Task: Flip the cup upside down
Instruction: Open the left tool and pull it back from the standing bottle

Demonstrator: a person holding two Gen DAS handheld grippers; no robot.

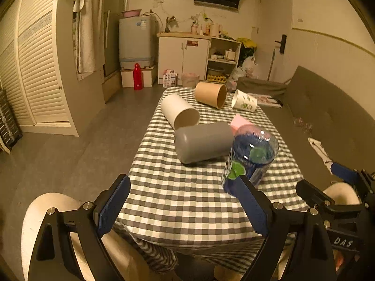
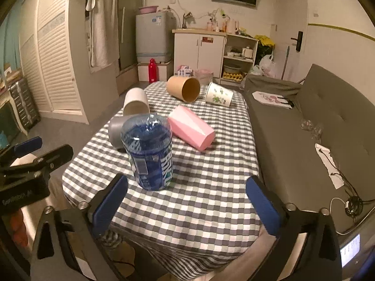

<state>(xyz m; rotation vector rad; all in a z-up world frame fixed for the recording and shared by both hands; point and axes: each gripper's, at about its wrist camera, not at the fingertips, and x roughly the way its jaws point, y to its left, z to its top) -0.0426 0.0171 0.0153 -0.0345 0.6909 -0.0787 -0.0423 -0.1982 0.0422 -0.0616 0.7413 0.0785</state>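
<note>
Several cups are on the checked tablecloth (image 2: 199, 187). A clear blue plastic cup (image 2: 148, 152) (image 1: 250, 157) stands nearest, its label upside down and what looks like its closed end up. Lying on their sides are a pink cup (image 2: 192, 128), a grey cup (image 1: 204, 142), a white cup (image 1: 179, 111), a brown paper cup (image 1: 211, 93) and a floral cup (image 1: 243, 100). My left gripper (image 1: 184, 206) is open and holds nothing, its right pad close in front of the blue cup. My right gripper (image 2: 187, 203) is open too, with the blue cup just beyond its left pad.
A grey sofa (image 2: 293, 121) runs along the table's right side, with a cable and papers on it. A cream round seat (image 1: 46, 210) sits at the table's near left corner. Bare floor lies to the left. Cabinets, a washing machine and a red bottle (image 1: 137, 76) stand far behind.
</note>
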